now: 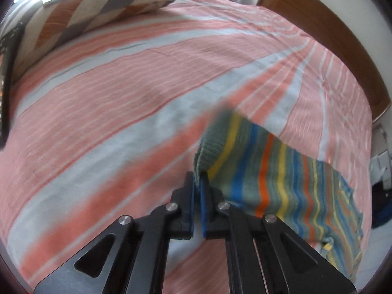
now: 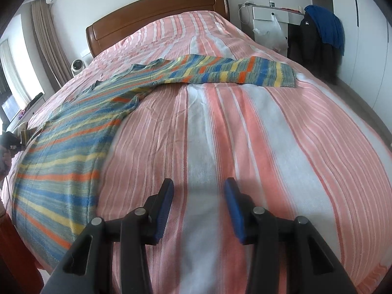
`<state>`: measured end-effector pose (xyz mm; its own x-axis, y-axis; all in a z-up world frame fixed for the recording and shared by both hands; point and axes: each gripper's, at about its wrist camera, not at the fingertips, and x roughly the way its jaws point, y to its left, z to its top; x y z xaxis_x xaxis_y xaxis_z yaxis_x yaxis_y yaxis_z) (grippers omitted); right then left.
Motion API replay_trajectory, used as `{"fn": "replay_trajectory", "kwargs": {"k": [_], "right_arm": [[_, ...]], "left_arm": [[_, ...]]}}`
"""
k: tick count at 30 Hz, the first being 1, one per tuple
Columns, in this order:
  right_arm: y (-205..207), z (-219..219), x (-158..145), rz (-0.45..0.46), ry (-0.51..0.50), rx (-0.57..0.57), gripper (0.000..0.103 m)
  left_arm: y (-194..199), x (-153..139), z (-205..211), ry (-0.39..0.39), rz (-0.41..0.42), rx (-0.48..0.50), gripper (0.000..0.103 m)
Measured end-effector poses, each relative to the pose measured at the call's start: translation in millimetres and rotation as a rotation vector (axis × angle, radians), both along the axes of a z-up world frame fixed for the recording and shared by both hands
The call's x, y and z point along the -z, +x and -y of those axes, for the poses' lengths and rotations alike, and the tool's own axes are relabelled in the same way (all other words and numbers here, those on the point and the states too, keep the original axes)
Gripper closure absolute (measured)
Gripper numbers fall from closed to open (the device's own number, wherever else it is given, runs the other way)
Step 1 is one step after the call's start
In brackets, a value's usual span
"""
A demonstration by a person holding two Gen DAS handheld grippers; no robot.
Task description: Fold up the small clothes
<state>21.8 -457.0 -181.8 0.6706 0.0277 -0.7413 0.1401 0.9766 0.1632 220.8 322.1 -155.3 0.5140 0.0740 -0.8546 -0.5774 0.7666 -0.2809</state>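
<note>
A knitted sweater (image 2: 73, 132) with green, blue, yellow and orange stripes lies spread on the pink and white striped bed (image 2: 245, 127), one sleeve (image 2: 235, 72) stretched out to the right. In the left wrist view my left gripper (image 1: 198, 178) is shut on the green ribbed cuff of the sweater (image 1: 267, 171), and the cloth trails off to the right, blurred at its tip. My right gripper (image 2: 198, 186) hovers low over bare bedcover to the right of the sweater's body, its blue-padded jaws apart with nothing between them.
A striped pillow (image 1: 98, 12) lies at the far left of the bed. A wooden headboard (image 2: 156, 14) closes the far end. A small white fan (image 2: 78, 65) stands beside it. A white cabinet (image 2: 269, 16) and a chair hung with dark clothes (image 2: 318, 39) stand at the right.
</note>
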Motion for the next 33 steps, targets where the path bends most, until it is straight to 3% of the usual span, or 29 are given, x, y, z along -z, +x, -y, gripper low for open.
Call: {"fn": "replay_trajectory", "kwargs": {"k": [3, 6, 8, 9, 10, 13, 16, 20, 22, 23, 24, 25, 30, 33], "right_arm": [[1, 0, 1, 0.003, 0.001, 0.000, 0.059], [1, 1, 0, 0.006, 0.005, -0.008, 0.057], [1, 2, -6, -0.020, 0.003, -0.013, 0.054], [-1, 2, -12, -0.032, 0.002, -0.013, 0.054], [-4, 0, -19, -0.033, 0.014, -0.032, 0.054], [-15, -22, -39, -0.084, 0.122, -0.239, 0.052], [-28, -48, -38, -0.226, 0.244, -0.406, 0.052], [-35, -65, -14, -0.349, 0.202, -0.426, 0.052], [-33, -69, -3, -0.370, 0.243, -0.417, 0.053], [-32, -74, 0, -0.370, 0.268, -0.429, 0.063], [-30, -77, 2, -0.368, 0.265, -0.436, 0.094], [-28, -79, 3, -0.366, 0.257, -0.434, 0.097], [-40, -72, -16, -0.380, 0.232, -0.416, 0.098], [-52, -69, -25, -0.404, 0.215, -0.428, 0.098]], "left_arm": [[-10, -8, -9, 0.071, -0.031, -0.049, 0.098], [-33, -16, -14, 0.083, -0.049, -0.042, 0.097], [-55, -26, 0, 0.067, -0.042, 0.055, 0.095], [-69, -32, 17, 0.046, -0.045, 0.160, 0.086], [-82, -37, 35, 0.029, -0.051, 0.262, 0.069], [-137, -40, 104, -0.001, -0.081, 0.570, 0.039], [-182, -20, 161, -0.028, -0.140, 0.764, 0.037], [-203, 10, 193, 0.022, -0.194, 0.812, 0.037], [-206, 12, 197, 0.039, -0.177, 0.808, 0.040], [-207, 12, 199, 0.055, -0.161, 0.809, 0.050], [-205, 13, 200, 0.063, -0.157, 0.810, 0.094], [-203, 15, 201, 0.050, -0.166, 0.810, 0.100], [-223, 2, 191, -0.059, -0.139, 0.796, 0.101], [-236, 8, 190, -0.067, -0.167, 0.815, 0.101]]}}
